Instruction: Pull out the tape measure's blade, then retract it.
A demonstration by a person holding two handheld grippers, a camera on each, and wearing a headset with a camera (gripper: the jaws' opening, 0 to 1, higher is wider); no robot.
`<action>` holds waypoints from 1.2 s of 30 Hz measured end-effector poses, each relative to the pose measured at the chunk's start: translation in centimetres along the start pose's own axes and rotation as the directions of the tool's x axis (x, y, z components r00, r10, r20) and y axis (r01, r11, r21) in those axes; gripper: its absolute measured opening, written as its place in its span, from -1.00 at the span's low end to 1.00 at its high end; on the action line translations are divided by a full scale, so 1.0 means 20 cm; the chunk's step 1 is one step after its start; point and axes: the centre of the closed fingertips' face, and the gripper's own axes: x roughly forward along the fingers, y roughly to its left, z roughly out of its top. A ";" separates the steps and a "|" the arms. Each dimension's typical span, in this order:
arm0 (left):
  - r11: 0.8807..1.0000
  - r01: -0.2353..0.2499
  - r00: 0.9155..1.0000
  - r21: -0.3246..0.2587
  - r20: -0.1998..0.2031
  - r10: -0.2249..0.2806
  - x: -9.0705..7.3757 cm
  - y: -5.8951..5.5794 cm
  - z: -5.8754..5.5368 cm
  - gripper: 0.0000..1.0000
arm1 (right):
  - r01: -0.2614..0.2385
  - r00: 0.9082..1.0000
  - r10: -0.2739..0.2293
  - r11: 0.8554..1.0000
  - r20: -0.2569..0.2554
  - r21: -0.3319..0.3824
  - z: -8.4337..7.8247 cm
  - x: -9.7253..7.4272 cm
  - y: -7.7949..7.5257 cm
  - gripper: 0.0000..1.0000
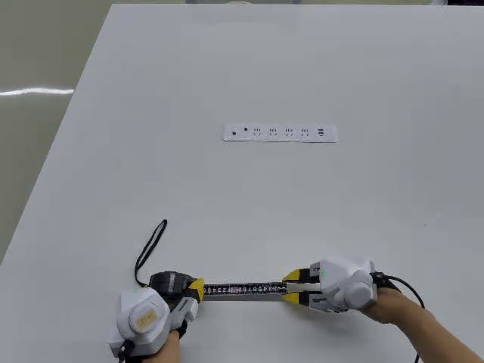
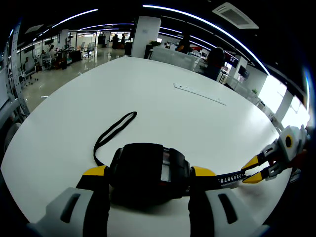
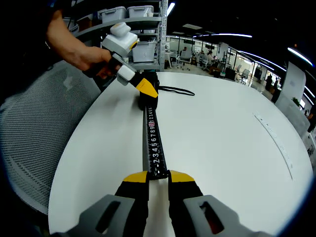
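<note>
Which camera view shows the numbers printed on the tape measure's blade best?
The right gripper view: the blade runs up from the jaws of the right gripper, numerals readable. The head view shows it as a thin dark strip, digits too small; the left gripper view shows a short foreshortened stretch.

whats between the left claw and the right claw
The pulled-out blade runs from the case in the left claw to the right claw, clearest in the head view.
</note>
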 end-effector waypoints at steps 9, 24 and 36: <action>1.000 0.002 1.000 -0.003 0.001 -0.002 0.00 0.00 0.00 0.23 | 0.001 1.000 -0.001 1.000 0.006 0.001 0.03 0.02 0.00 -0.75; 1.000 0.006 1.000 -0.010 0.002 -0.006 0.00 0.00 0.00 0.24 | -0.007 1.000 0.007 1.000 0.017 0.000 0.07 0.07 0.01 -0.75; 1.000 0.006 1.000 -0.013 0.003 -0.006 0.00 0.01 0.01 0.24 | -0.010 1.000 0.010 1.000 0.025 -0.002 0.11 0.11 0.01 -0.75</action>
